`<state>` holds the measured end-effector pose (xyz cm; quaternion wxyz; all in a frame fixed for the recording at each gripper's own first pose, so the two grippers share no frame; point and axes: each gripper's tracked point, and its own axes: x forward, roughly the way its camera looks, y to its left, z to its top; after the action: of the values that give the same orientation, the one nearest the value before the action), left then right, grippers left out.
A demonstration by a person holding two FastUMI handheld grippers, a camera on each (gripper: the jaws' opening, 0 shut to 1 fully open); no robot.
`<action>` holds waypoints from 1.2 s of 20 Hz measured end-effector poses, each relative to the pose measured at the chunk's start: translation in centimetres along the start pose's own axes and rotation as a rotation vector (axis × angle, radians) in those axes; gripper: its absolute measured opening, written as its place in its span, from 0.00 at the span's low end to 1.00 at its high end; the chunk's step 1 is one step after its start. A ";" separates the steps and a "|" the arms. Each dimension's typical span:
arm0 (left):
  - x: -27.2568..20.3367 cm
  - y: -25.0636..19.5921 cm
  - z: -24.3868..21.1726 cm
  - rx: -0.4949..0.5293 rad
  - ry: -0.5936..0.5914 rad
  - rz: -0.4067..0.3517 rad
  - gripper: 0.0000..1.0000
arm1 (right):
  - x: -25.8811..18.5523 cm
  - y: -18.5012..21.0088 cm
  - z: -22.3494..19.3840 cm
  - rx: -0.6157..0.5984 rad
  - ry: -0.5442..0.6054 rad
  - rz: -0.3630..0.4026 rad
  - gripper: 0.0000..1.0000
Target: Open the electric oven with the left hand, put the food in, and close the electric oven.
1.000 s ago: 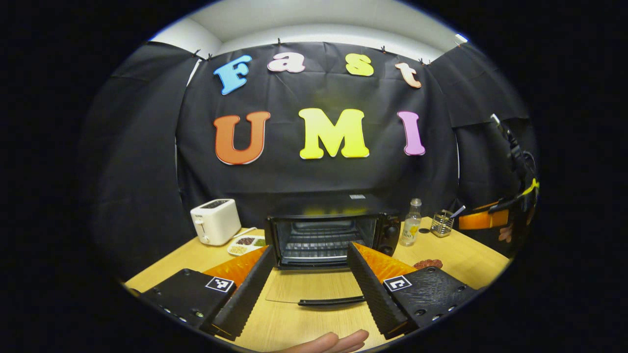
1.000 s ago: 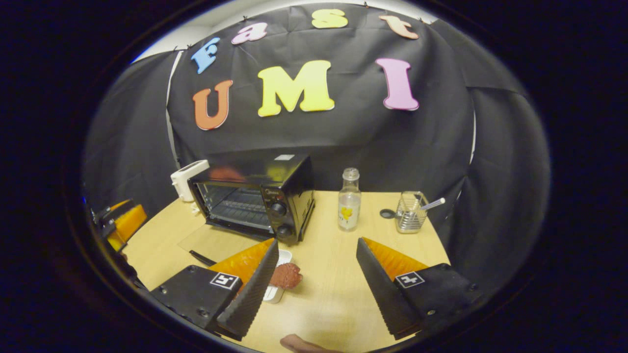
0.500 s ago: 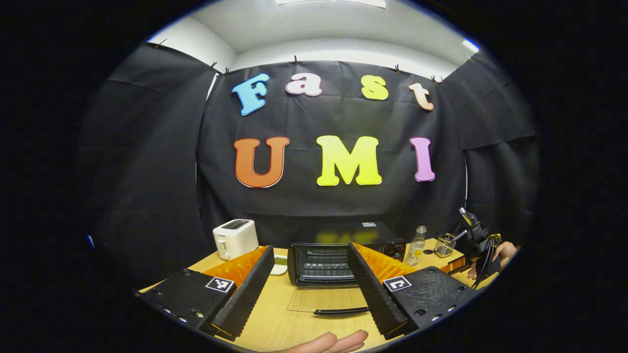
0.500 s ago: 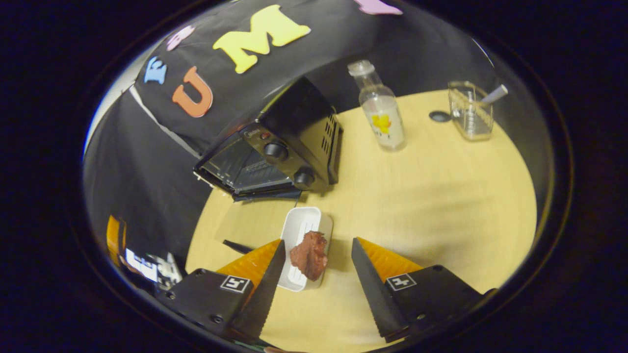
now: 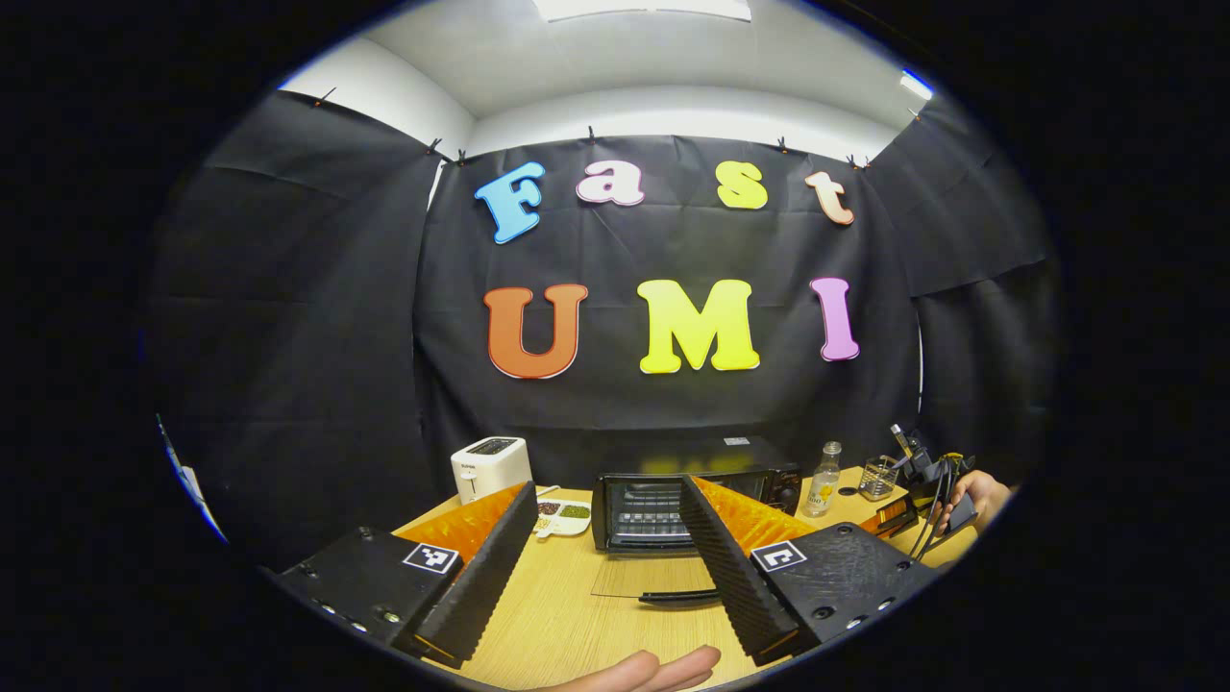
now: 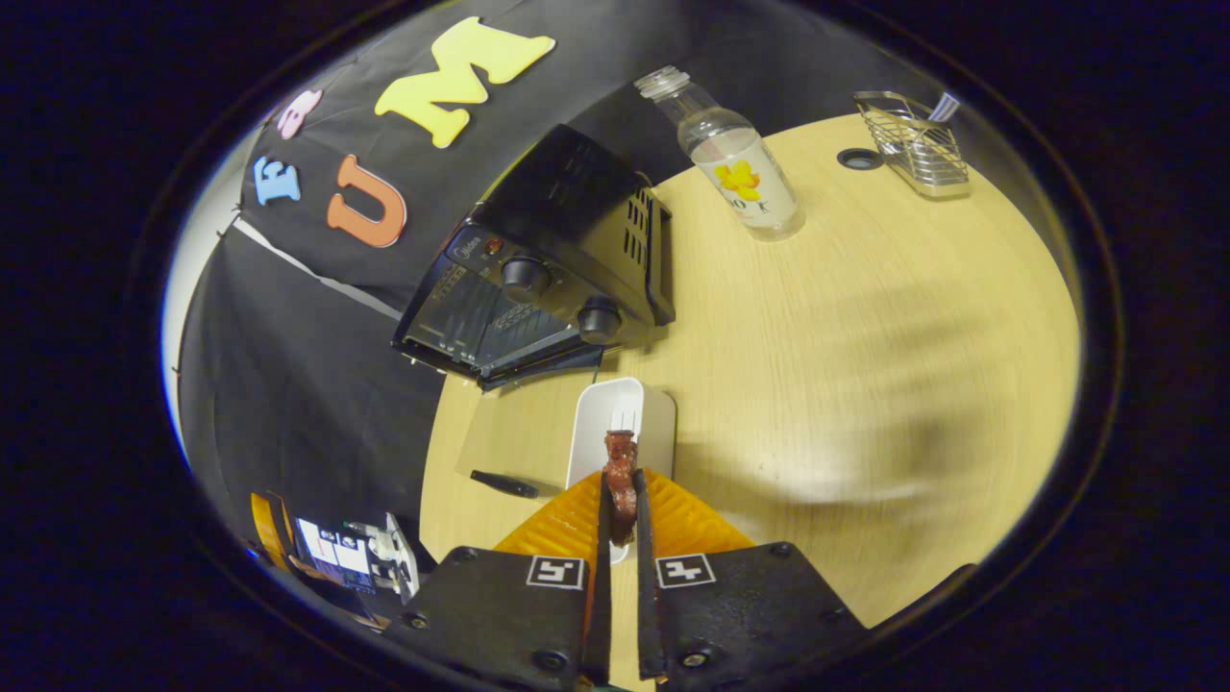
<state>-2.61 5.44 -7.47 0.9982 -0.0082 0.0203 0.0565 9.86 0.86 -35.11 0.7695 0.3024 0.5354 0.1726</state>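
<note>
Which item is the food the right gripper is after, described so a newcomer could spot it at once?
Find the black oven with its door folded down onto the wooden table. Just in front of its knob end lies a small white tray. The food is the dark reddish-brown lump over that tray, pinched between the right gripper fingers, the only brown thing there.

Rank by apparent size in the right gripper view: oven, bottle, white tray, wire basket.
1. oven
2. white tray, partly hidden by the right gripper, which is shut on the food
3. bottle, close to the tray; unsure
4. wire basket, farthest off, so likely understated
</note>
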 end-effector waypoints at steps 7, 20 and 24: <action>-3.5 0.3 -2.0 -0.004 0.022 -0.041 0.95 | -4.9 3.8 -2.3 -0.318 -0.256 -0.166 0.12; -8.2 3.1 -1.0 0.022 -0.007 -0.067 0.95 | -6.2 17.1 -5.8 -0.726 -0.565 -0.255 0.10; -7.7 3.8 -1.0 0.015 -0.012 -0.050 0.94 | -2.5 19.3 -3.2 -0.771 -0.661 -0.338 0.12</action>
<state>-10.72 8.29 -8.17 0.9994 -0.0007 0.0144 0.0316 7.08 14.93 -21.52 0.9694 -0.0544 0.2034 0.1260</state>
